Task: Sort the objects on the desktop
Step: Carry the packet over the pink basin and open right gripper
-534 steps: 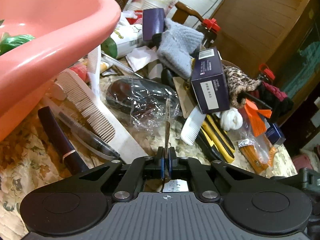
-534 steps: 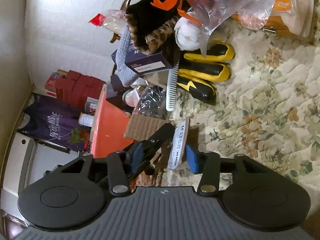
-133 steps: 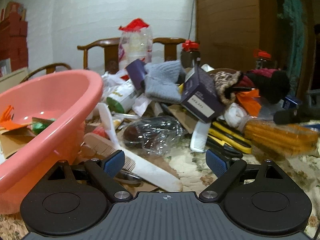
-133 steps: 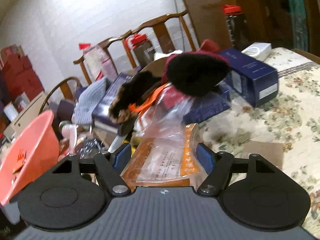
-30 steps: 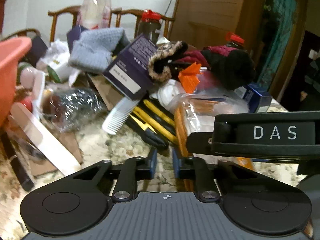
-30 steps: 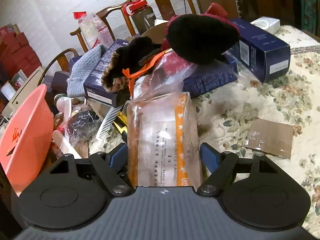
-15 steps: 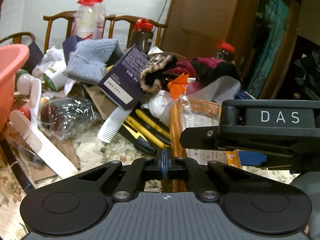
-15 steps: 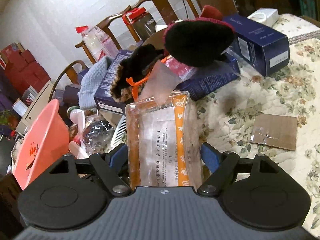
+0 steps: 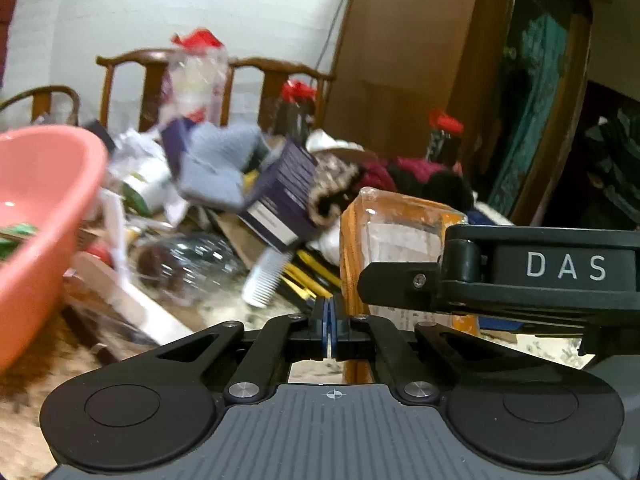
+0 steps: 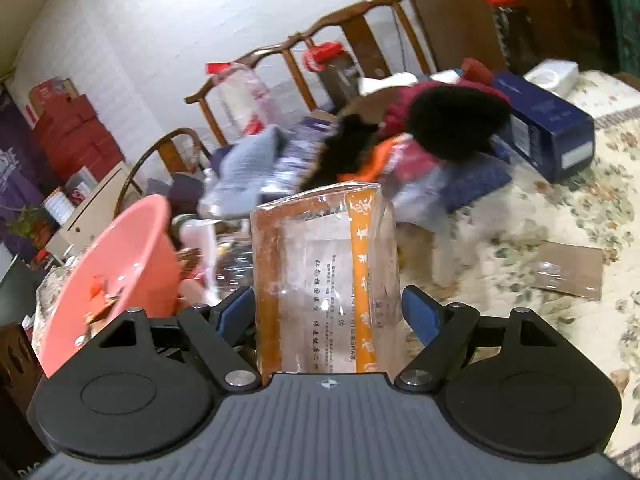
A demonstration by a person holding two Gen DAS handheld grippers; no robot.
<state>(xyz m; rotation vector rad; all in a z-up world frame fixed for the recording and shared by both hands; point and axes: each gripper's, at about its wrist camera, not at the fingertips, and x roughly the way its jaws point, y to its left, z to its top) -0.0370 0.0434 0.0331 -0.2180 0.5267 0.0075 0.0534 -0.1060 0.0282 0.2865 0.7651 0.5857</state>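
My right gripper is shut on a clear plastic packet with orange edges and holds it upright above the table. The same packet shows in the left wrist view, beside my right gripper's black body. My left gripper is shut with nothing between its pads, just left of the packet. A pink basin stands at the left, with scraps inside; it also shows in the left wrist view.
A pile of clutter fills the middle: a purple box, grey knit cloth, white comb, yellow-black tools, black-red hat. A blue box and cardboard piece lie at right. Chairs stand behind.
Both grippers have swung left toward the pink basin, the right one lifting the packet higher. The left gripper stays shut, as half a second ago.
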